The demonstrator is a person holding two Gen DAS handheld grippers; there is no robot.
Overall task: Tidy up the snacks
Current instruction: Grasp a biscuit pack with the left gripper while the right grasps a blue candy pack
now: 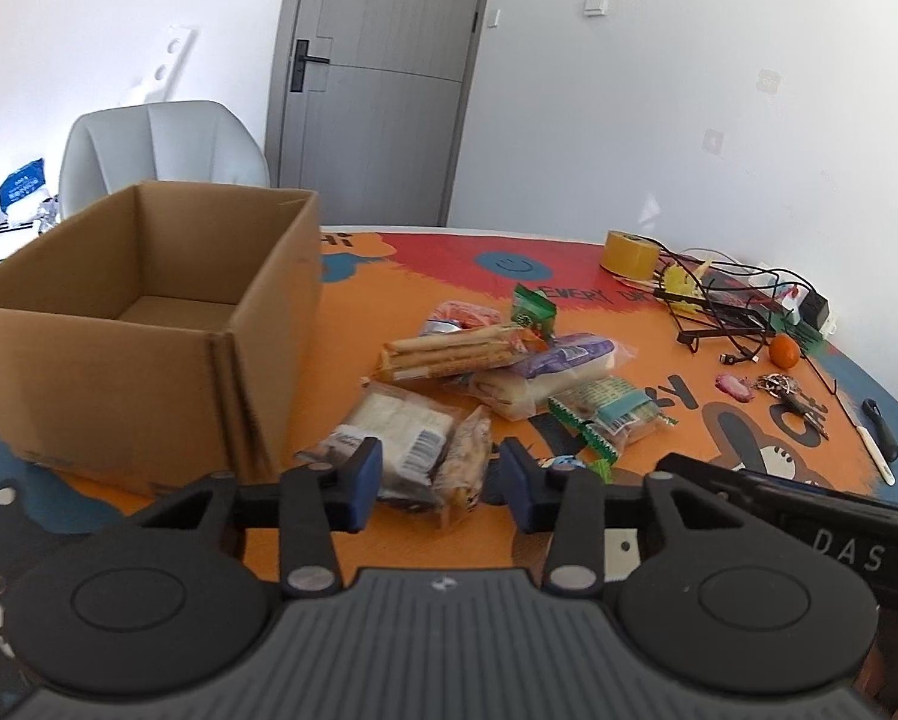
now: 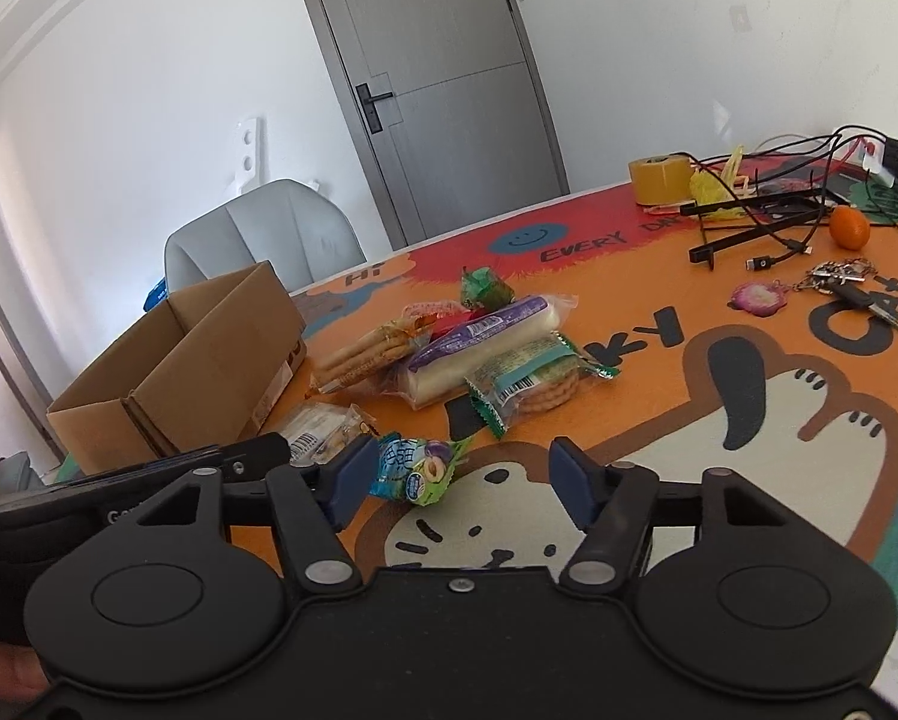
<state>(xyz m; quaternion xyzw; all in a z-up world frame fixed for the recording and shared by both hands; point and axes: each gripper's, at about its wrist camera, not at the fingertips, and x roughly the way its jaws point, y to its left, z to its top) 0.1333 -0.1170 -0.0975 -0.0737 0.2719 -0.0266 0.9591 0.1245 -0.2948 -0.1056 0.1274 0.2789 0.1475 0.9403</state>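
Hovering low over the tabletop (image 2: pixel 658 276), the left tongs (image 1: pixel 440 477) straddle a clear-wrapped snack (image 1: pixel 413 450) beside the cardboard box (image 1: pixel 149 324), pads not yet pressing. The right tongs (image 2: pixel 460 474) stand parted around a green candy packet (image 2: pixel 416 471), one pad just touching.

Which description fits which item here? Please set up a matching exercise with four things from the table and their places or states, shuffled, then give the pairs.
Things:
1. cardboard box
2. tape roll
3. orange fruit
4. small blue-green snack packet

Descriptions:
A. lies between the fingers of the right hand-held gripper
B. round, beside the tangle of black cables
C. open at the top, nothing visible inside
D. stands at the far edge of the table, near the wall

Pairs: 1-C, 2-D, 3-B, 4-A
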